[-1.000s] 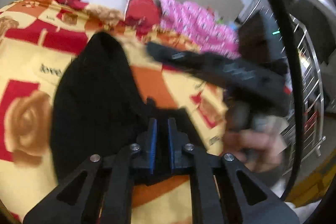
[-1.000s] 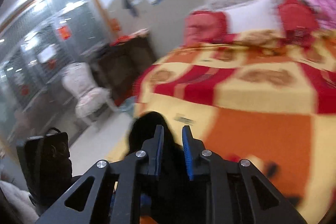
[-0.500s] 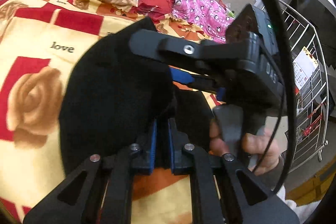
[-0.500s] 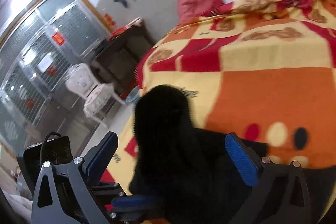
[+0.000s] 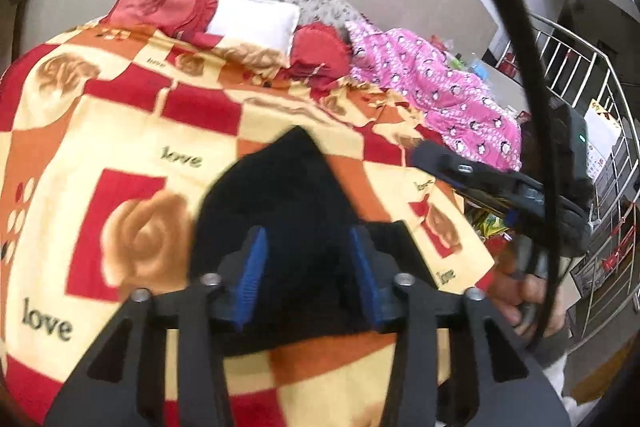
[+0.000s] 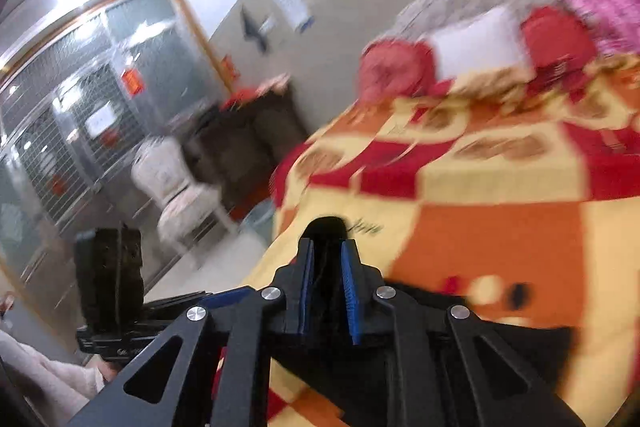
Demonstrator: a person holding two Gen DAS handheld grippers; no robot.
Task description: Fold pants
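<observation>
Your left gripper has just been opening; the blue pads stand apart with the black pants between them, not pressed. Your right gripper has just been closing; its pads are nearly together, with dark cloth in the narrow gap, but whether they pinch it I cannot tell, since the frame is blurred. The pants lie in a folded heap on the red, orange and yellow blanket at the near edge of the bed. In the left view your right hand holds its gripper off to the right. Red cushions and a white pillow sit at the bed's head, and pink bedding lies beside them.
</observation>
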